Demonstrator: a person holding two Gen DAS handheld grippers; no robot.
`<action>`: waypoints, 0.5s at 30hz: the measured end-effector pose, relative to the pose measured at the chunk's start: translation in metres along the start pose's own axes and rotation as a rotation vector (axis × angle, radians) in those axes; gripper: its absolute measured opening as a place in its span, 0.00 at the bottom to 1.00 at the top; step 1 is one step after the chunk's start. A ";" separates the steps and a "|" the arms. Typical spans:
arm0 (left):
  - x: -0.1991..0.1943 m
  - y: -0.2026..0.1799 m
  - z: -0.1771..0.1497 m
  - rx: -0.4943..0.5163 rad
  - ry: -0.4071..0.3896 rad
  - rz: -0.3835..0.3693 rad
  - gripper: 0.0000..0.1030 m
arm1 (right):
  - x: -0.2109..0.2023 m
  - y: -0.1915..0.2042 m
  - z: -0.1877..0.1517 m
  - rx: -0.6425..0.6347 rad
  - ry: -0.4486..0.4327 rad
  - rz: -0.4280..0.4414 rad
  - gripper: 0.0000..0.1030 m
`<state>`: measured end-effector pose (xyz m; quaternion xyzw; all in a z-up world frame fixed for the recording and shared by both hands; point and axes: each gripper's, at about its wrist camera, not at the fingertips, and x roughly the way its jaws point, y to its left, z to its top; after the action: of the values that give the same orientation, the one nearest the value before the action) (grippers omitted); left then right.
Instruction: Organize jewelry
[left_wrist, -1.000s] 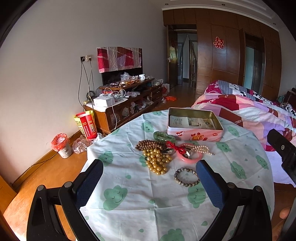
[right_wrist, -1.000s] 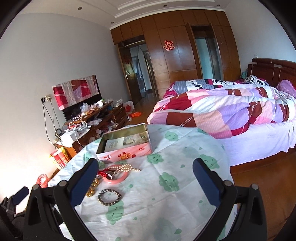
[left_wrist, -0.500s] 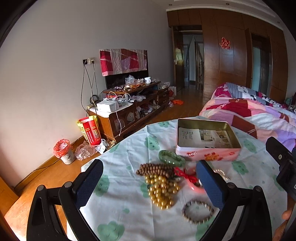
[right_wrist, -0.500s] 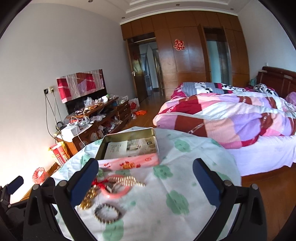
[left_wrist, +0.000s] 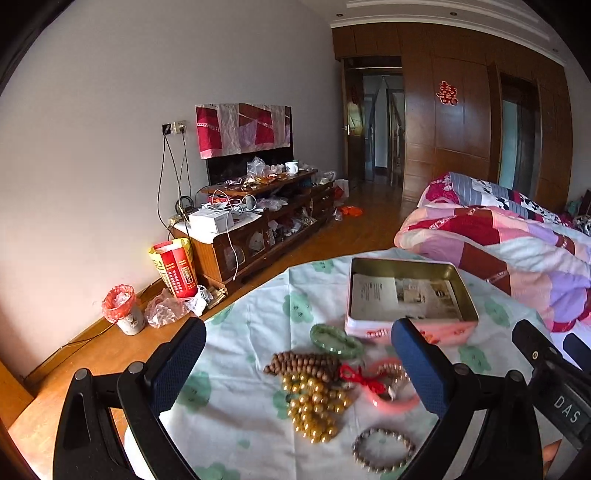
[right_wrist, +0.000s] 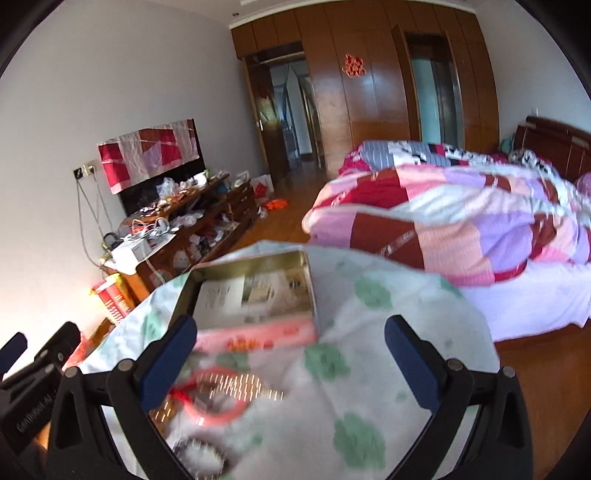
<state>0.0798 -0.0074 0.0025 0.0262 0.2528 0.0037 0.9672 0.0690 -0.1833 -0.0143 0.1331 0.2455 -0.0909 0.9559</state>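
Note:
On the round table with a green-patterned cloth (left_wrist: 255, 332) lies a pile of jewelry: a green bangle (left_wrist: 336, 340), brown wooden beads (left_wrist: 303, 363), gold beads (left_wrist: 314, 408), a pink bangle (left_wrist: 391, 400) with a red bow, and a grey bead bracelet (left_wrist: 382, 448). An open pink tin box (left_wrist: 408, 301) stands behind them. My left gripper (left_wrist: 299, 365) is open and empty, above the pile. My right gripper (right_wrist: 291, 363) is open and empty, over the cloth in front of the tin box (right_wrist: 255, 295); that view is blurred.
A cluttered TV cabinet (left_wrist: 255, 225) stands along the left wall with a red bag (left_wrist: 173, 267) and a small bin (left_wrist: 123, 310) on the floor. A bed with a patchwork quilt (left_wrist: 498, 236) is right of the table.
Both grippers have moved forward and lower toward the jewelry and the tin box. The right wrist view has become blurred from motion. Both stay open.

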 end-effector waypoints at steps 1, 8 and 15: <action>-0.003 0.000 -0.002 0.008 0.002 0.000 0.97 | -0.009 -0.002 -0.009 0.016 0.004 0.003 1.00; -0.015 0.008 -0.013 -0.029 0.008 -0.001 0.97 | -0.031 0.015 -0.019 -0.036 -0.020 0.039 1.00; -0.006 -0.002 -0.020 0.008 0.011 0.029 0.98 | -0.046 0.015 -0.017 -0.050 -0.099 0.065 1.00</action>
<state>0.0649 -0.0089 -0.0124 0.0335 0.2577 0.0170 0.9655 0.0251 -0.1593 -0.0031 0.1125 0.1956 -0.0603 0.9723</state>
